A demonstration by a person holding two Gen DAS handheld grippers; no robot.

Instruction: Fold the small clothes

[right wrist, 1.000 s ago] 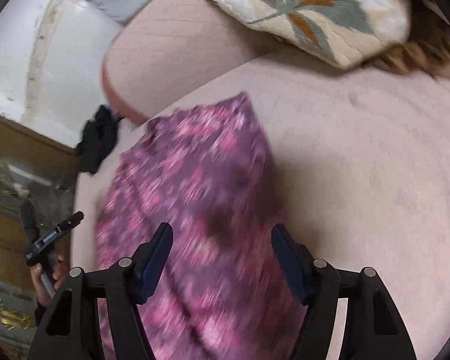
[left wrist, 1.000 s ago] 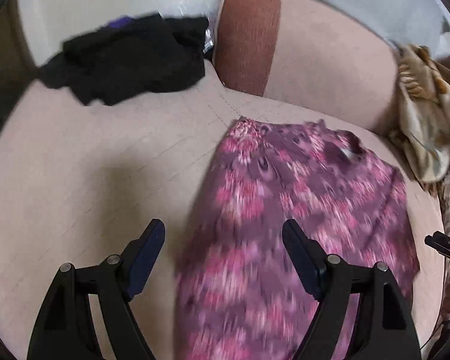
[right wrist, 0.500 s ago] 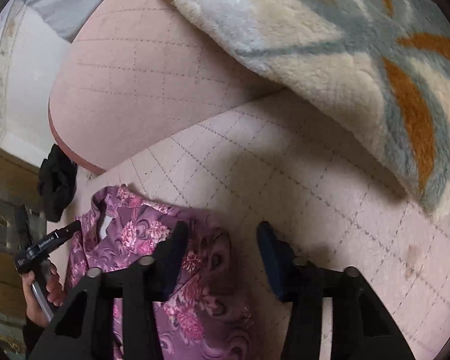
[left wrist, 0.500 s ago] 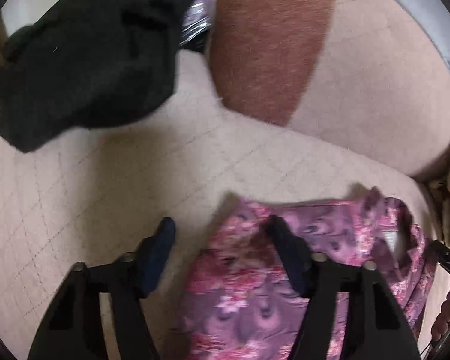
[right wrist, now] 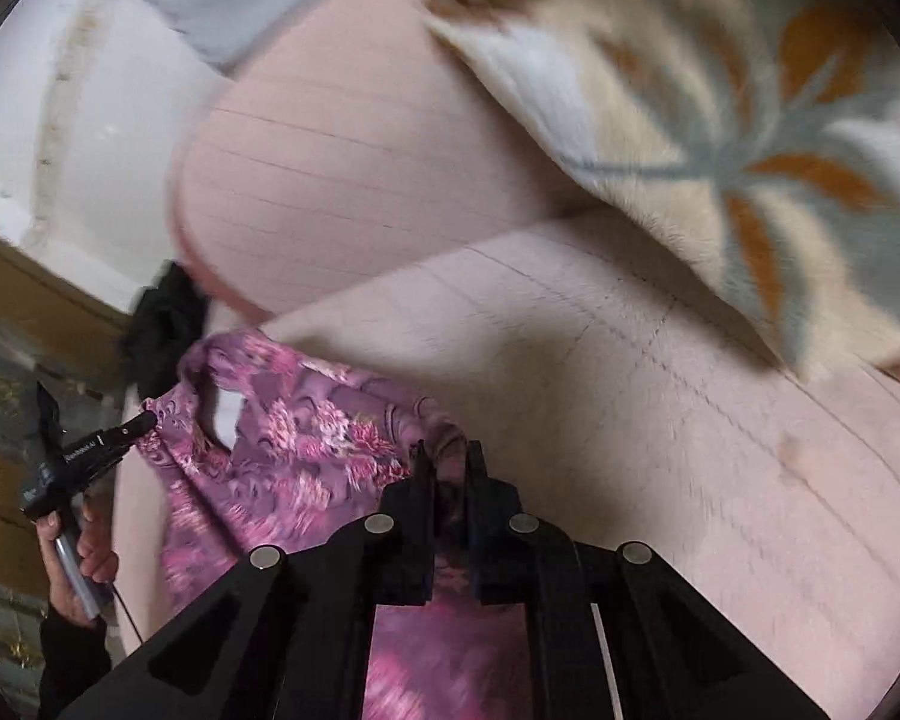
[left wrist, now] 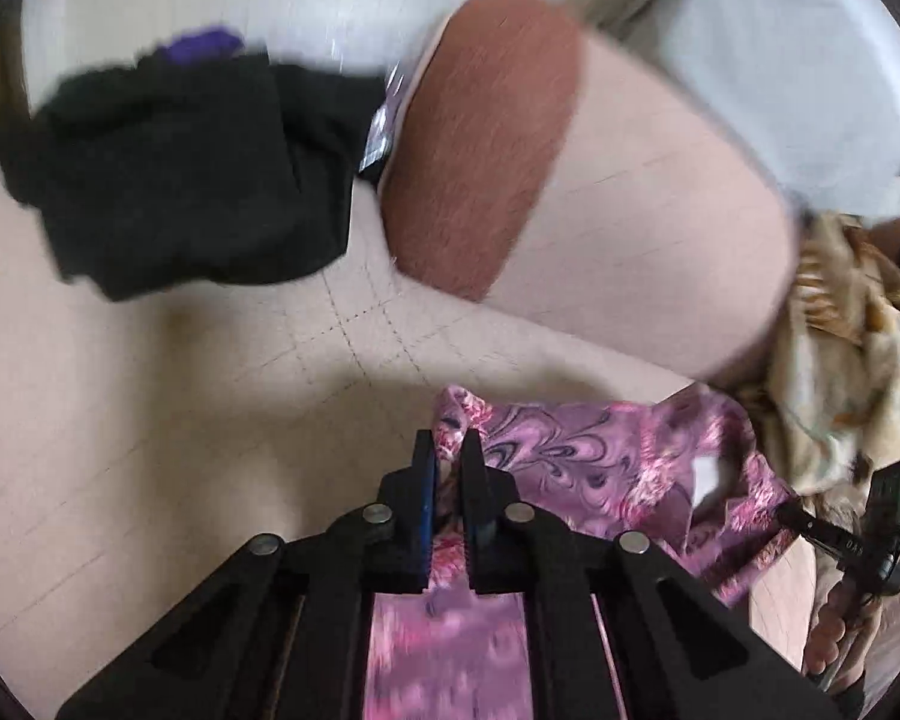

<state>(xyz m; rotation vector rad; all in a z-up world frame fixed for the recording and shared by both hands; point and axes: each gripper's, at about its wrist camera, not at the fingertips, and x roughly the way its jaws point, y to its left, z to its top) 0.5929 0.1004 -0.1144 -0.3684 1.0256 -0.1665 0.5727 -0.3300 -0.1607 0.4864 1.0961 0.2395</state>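
A pink and purple flowered top (left wrist: 600, 456) lies on a pale pink sofa seat (left wrist: 150, 420), collar toward the backrest. The left gripper (left wrist: 448, 450) and right gripper (right wrist: 448, 456) each pinch one top corner, fingers nearly closed on cloth, likely so both shoulders lift together for a fold (black clothes (left wrist: 180, 174) sit well apart).
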